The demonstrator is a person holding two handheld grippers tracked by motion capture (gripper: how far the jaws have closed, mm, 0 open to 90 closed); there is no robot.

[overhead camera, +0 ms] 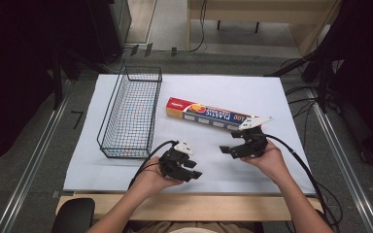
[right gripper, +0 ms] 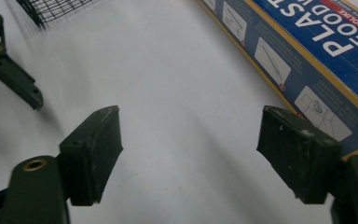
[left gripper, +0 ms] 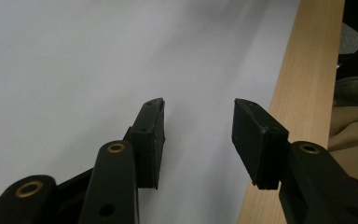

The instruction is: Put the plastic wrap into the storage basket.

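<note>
A long blue, yellow and red box of plastic food wrap [overhead camera: 209, 114] lies on the white sheet [overhead camera: 213, 90], to the right of a black wire basket [overhead camera: 128, 114]. My right gripper [overhead camera: 229, 142] is held just in front of the box's right end, open, with nothing between its jaws. In the right gripper view the box [right gripper: 307, 60] runs along the right side, close beside one jaw of the open right gripper [right gripper: 189, 126]. My left gripper [overhead camera: 194, 170] hovers near the sheet's front edge, open and empty. In its own view the left gripper [left gripper: 198, 116] points over bare sheet.
The wooden table edge [left gripper: 303, 93] runs just beyond the sheet's front. A corner of the basket [right gripper: 51, 9] and a jaw of the left gripper [right gripper: 18, 84] appear in the right gripper view. Cables and dark stands surround the table.
</note>
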